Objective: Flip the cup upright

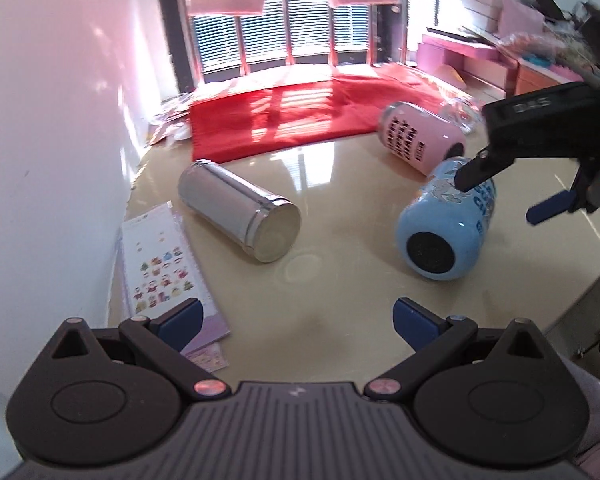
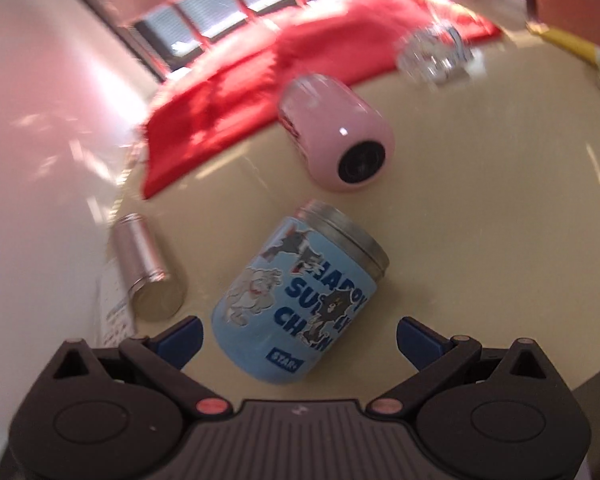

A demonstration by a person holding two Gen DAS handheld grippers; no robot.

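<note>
Three cups lie on their sides on a glossy beige table (image 1: 340, 280): a blue cartoon cup (image 1: 444, 228) (image 2: 300, 300), a pink cup (image 1: 420, 136) (image 2: 336, 140) and a steel cup (image 1: 240, 212) (image 2: 148, 268). My right gripper (image 2: 299, 340) is open, its jaws on either side of the blue cup's base end, just above it. It shows in the left wrist view (image 1: 500, 192) over the blue cup. My left gripper (image 1: 298, 320) is open and empty over bare table, nearer than the steel cup.
A red cloth (image 1: 300, 116) (image 2: 260, 72) covers the table's far part. A sticker sheet (image 1: 164, 276) lies by the white wall on the left. Crumpled clear plastic (image 2: 436, 56) sits beyond the pink cup. The table edge runs at the right.
</note>
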